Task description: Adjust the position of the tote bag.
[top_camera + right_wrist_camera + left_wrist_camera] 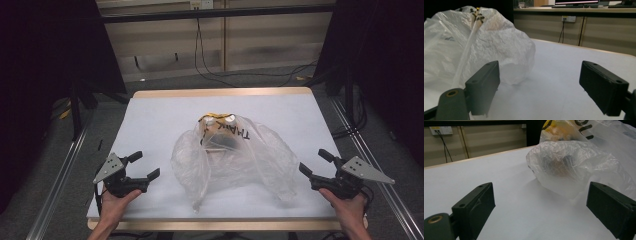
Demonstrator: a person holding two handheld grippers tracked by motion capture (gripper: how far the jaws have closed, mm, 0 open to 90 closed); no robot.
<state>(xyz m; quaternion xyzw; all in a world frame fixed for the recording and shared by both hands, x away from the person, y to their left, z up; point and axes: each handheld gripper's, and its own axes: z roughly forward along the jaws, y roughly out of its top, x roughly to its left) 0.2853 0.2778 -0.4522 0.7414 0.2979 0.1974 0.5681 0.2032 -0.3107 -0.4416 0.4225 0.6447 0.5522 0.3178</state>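
both hands sit at the near edge of the white desk (150, 115), the left tongs (143, 165) and the right tongs (314, 162) each with jaws spread wide and holding nothing. between them, mid-desk, a crumpled clear plastic bag (235, 155) with black lettering lies heaped over dim contents, apart from both tongs.

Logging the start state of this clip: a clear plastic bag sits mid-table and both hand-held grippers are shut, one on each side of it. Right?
Not quite. Both the left hand-held gripper and the right hand-held gripper are open, jaws spread, as the high view shows. They do flank the plastic bag, apart from it.
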